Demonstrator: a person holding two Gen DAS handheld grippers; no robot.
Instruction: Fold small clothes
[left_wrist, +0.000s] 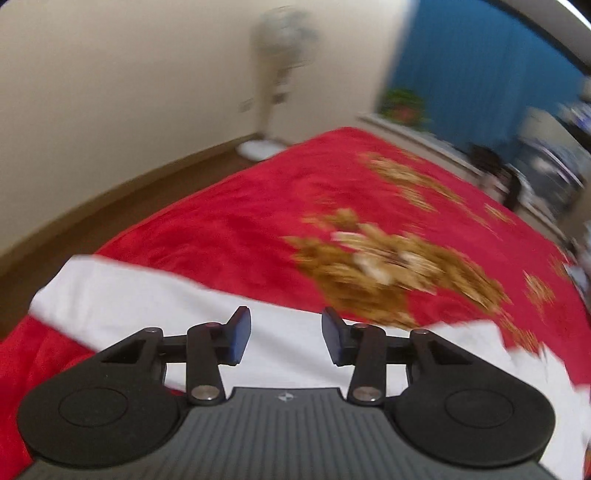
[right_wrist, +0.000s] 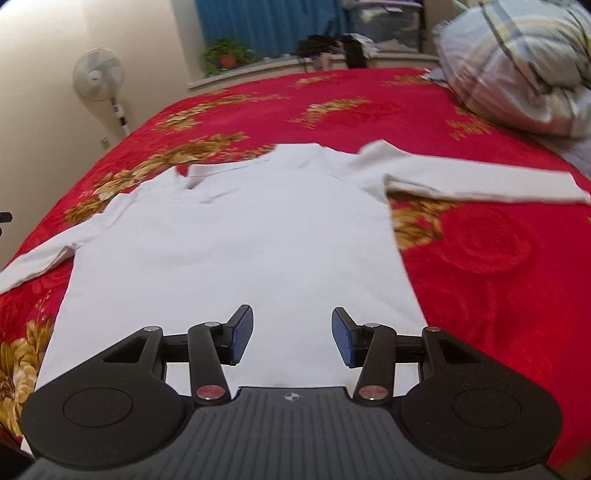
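A white long-sleeved shirt (right_wrist: 251, 229) lies flat on the red bedspread (right_wrist: 480, 258), collar at the far end and both sleeves spread out to the sides. My right gripper (right_wrist: 291, 328) hovers over the shirt's near hem, open, with nothing between its blue pads. In the blurred left wrist view, a white sleeve (left_wrist: 147, 295) runs across the red bedspread (left_wrist: 240, 221) below my left gripper (left_wrist: 286, 328). That gripper is open too, and its pads hold no cloth.
A striped rolled duvet (right_wrist: 517, 62) lies at the bed's far right corner. A standing fan (right_wrist: 98, 74) stands by the wall on the left, and a potted plant (right_wrist: 225, 53) sits on the sill under blue curtains. Brown floor (left_wrist: 110, 206) borders the bed's left edge.
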